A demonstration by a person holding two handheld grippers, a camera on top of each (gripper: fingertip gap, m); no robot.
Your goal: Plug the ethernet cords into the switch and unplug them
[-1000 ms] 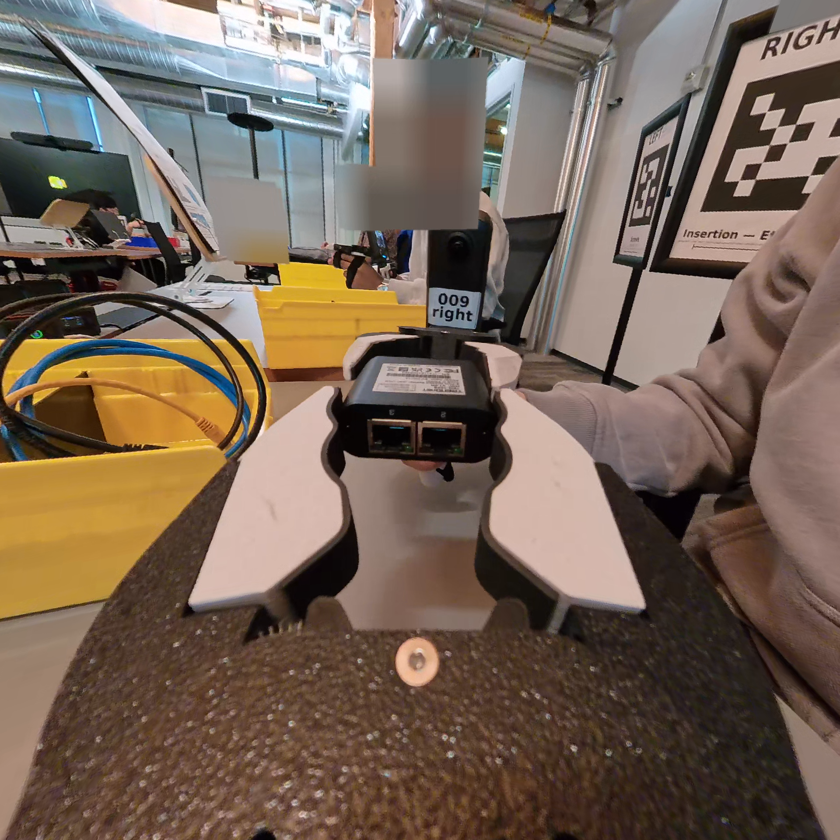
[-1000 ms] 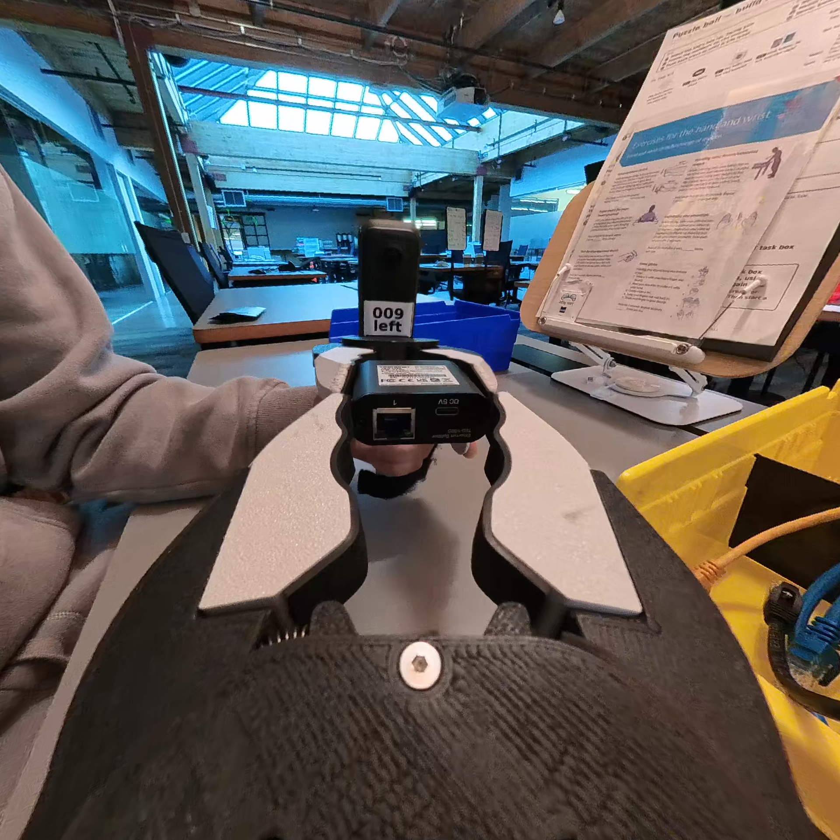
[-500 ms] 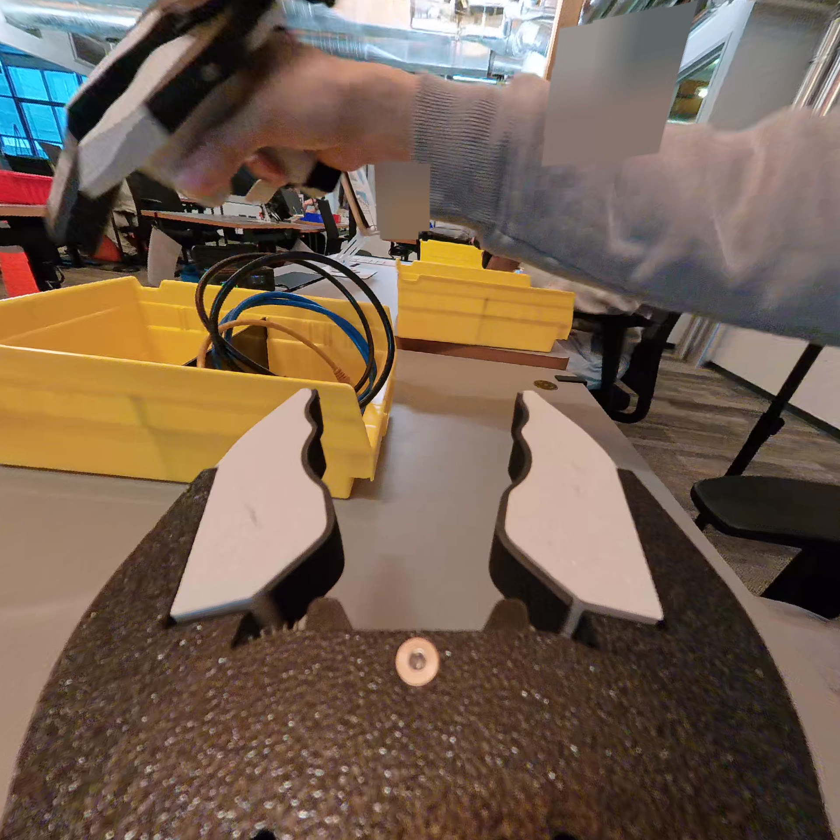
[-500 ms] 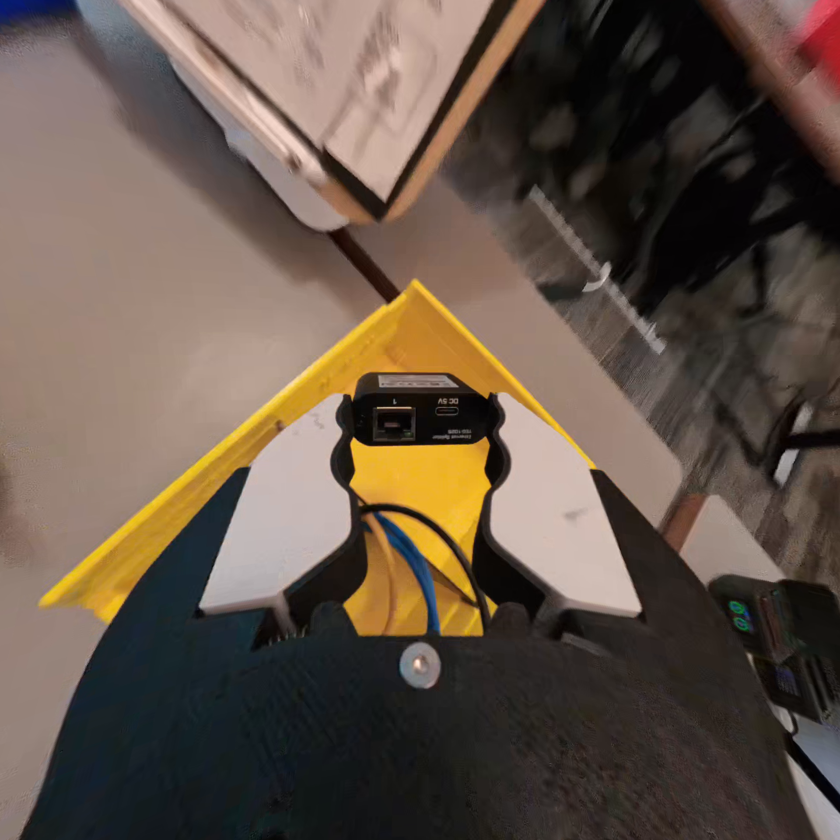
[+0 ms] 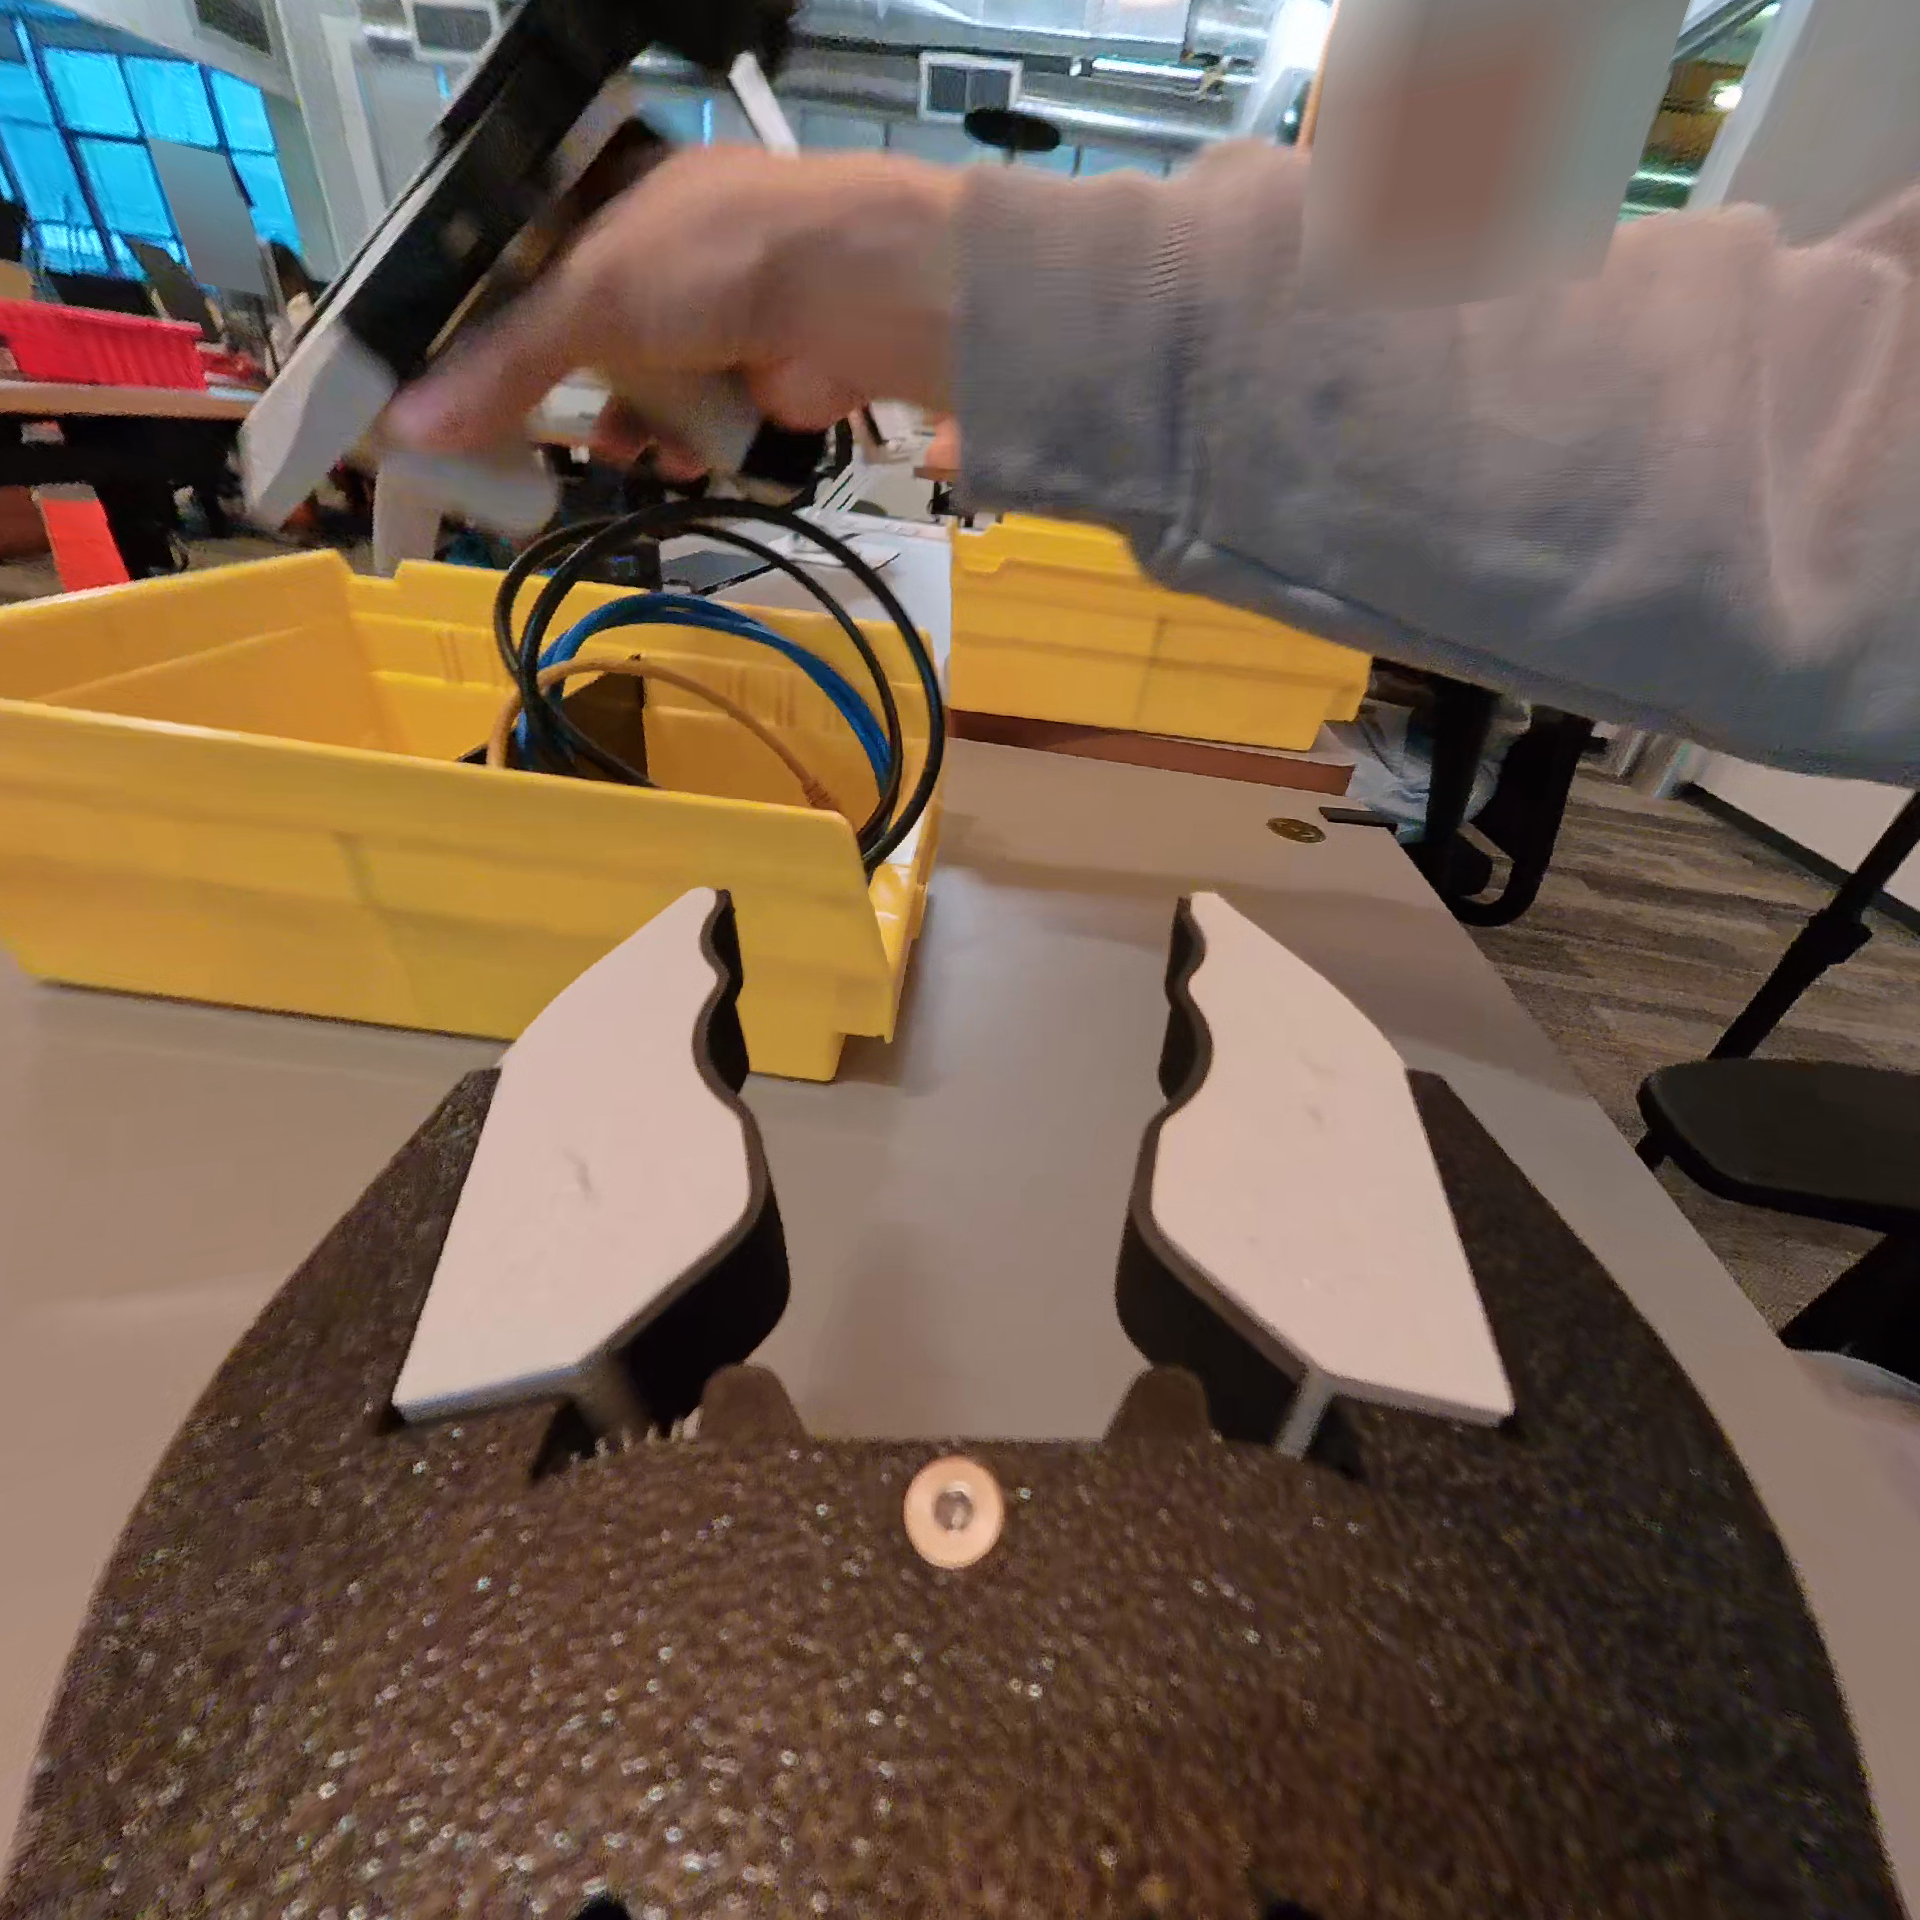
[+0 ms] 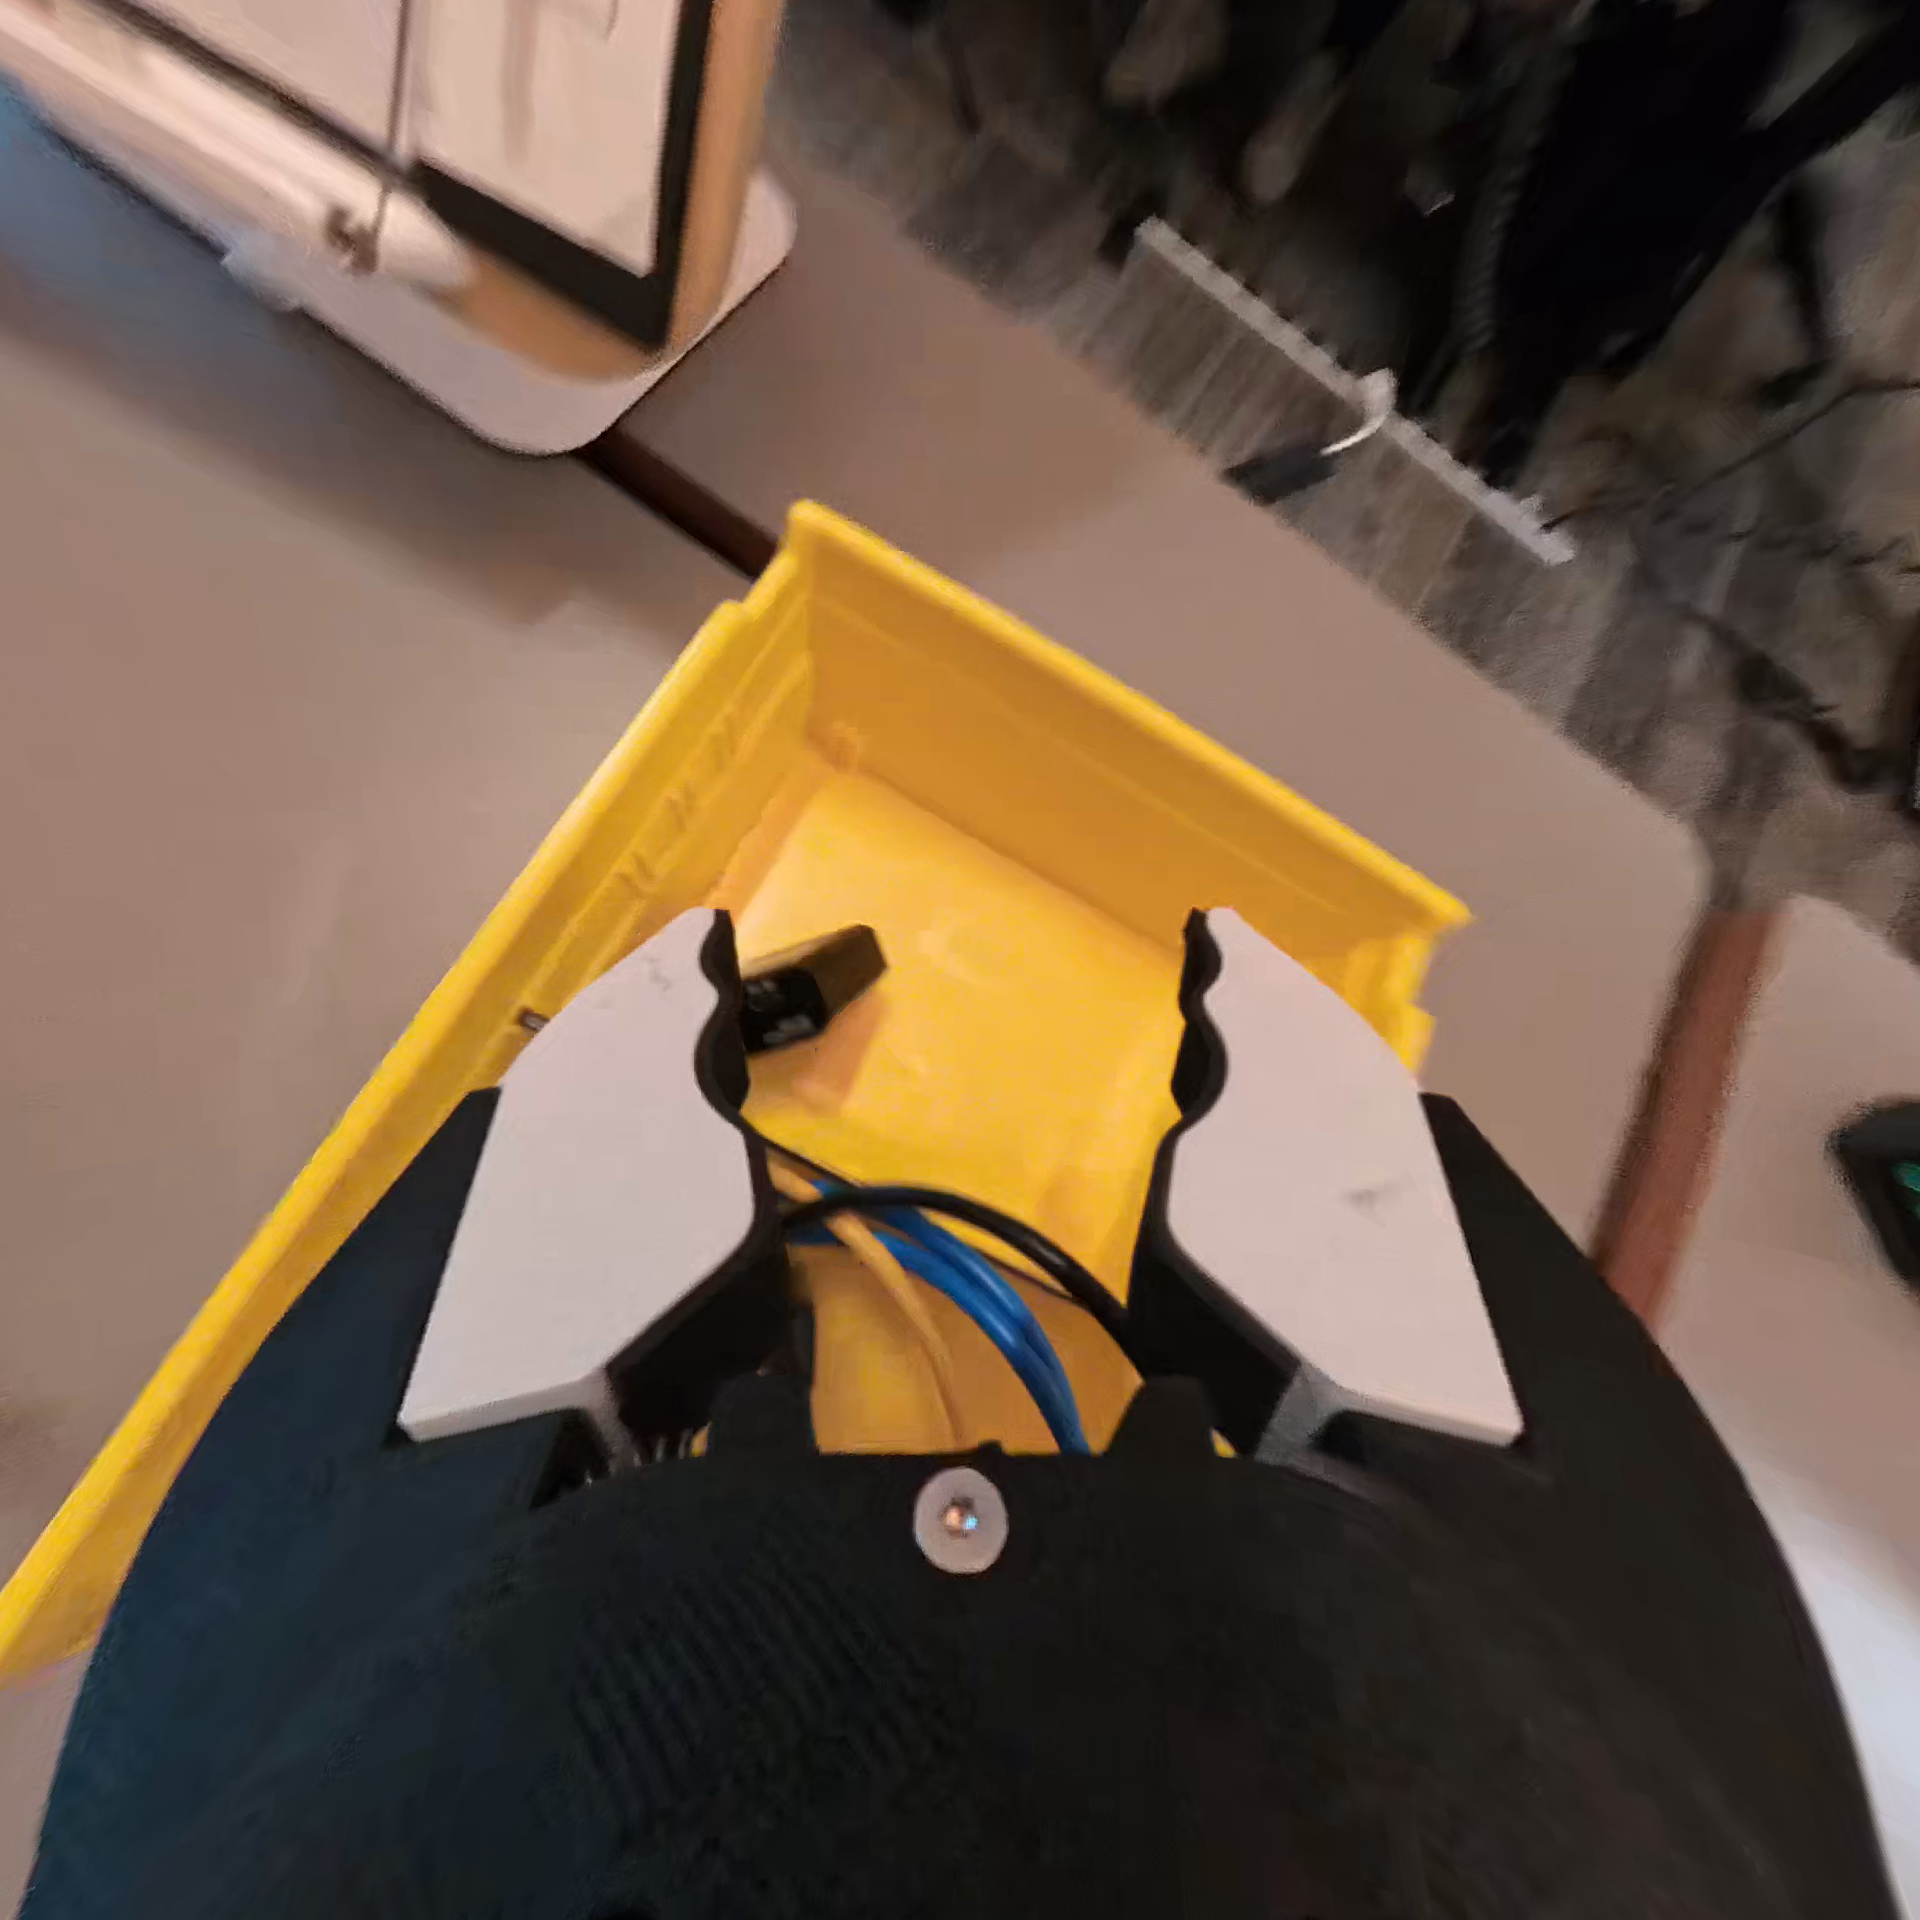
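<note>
The right tool (image 6: 956, 997) is held spread above the yellow bin (image 6: 1091, 748), where the black switch (image 6: 810, 987) lies loose beside coiled cords (image 6: 966, 1278). The left tool (image 5: 951, 977) is spread, empty, over the grey surface (image 5: 208, 1143).

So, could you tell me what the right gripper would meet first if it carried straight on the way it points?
Probably the bare floor of the yellow bin. The open right gripper points down into it, the black switch lying just left of that line and the cords nearer its base. Depth is unclear.
</note>
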